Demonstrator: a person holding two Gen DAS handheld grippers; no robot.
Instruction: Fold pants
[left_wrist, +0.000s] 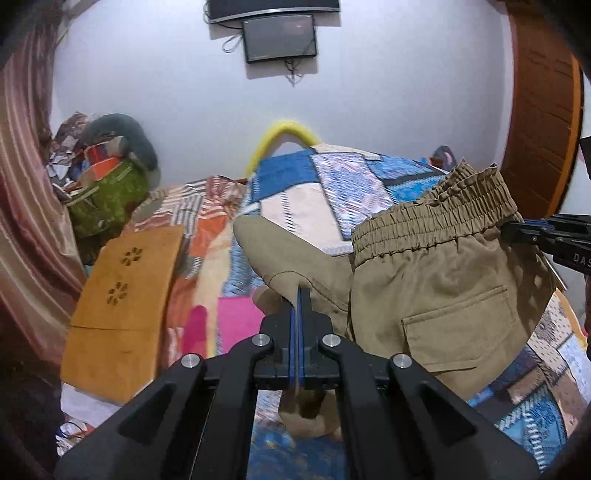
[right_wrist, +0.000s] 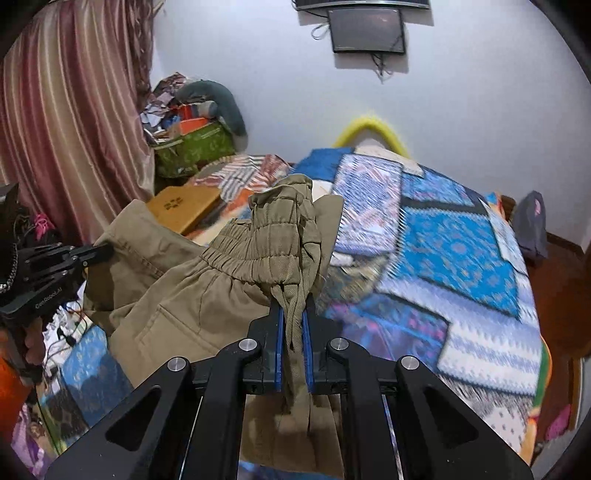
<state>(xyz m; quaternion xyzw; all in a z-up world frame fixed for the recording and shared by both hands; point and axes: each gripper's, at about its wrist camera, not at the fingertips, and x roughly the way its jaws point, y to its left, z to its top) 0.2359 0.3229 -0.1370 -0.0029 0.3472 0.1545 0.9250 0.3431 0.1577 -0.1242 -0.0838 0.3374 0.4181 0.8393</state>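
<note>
Khaki pants (left_wrist: 424, 295) held up over the bed (left_wrist: 332, 192), clear of the quilt. Left gripper (left_wrist: 300, 295) pinches a leg end, right gripper (right_wrist: 293, 306) pinches the bunched waistband. Keep both pinches tight, pull cloth taut, lay flat mid-bed before folding.
</note>
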